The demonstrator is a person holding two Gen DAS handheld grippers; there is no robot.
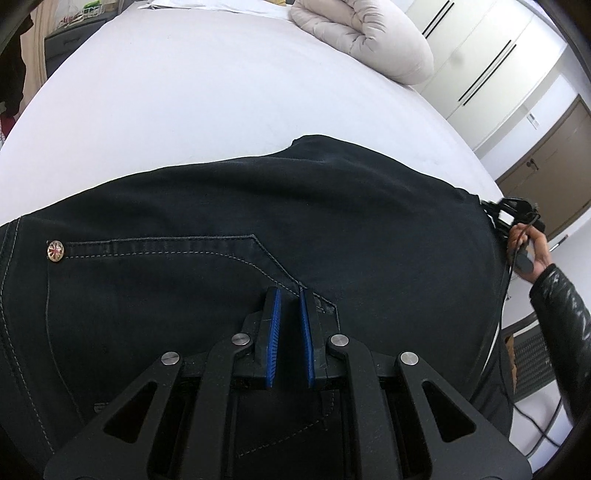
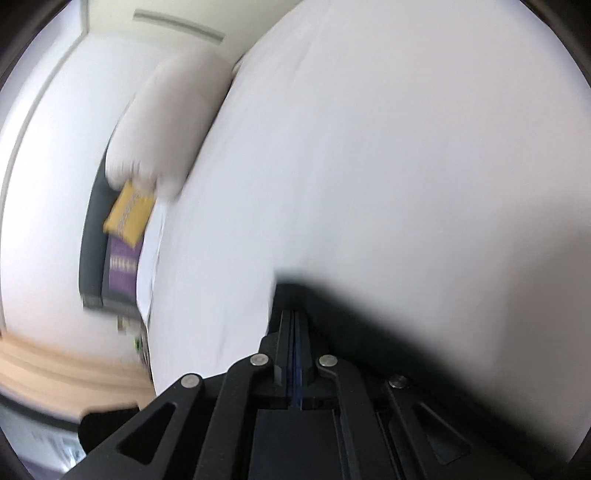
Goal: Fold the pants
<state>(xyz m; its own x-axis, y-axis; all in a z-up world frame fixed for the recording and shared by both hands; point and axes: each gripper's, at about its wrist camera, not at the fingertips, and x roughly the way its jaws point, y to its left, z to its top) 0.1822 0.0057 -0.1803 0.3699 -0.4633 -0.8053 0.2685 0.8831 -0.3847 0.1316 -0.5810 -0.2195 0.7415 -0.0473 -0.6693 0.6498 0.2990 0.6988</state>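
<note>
Black jeans lie spread on a white bed, with a pocket seam and a metal rivet showing. My left gripper hovers over the pocket corner, its blue pads a small gap apart with nothing between them. My right gripper is shut on an edge of the jeans, which drape away to the right; this view is motion-blurred. The right gripper also shows at the jeans' far right edge in the left wrist view, held by a hand.
A rolled beige duvet lies at the bed's far end. White wardrobe doors and a brown door stand to the right. Yellow and purple cushions sit beside the bed on a dark bench.
</note>
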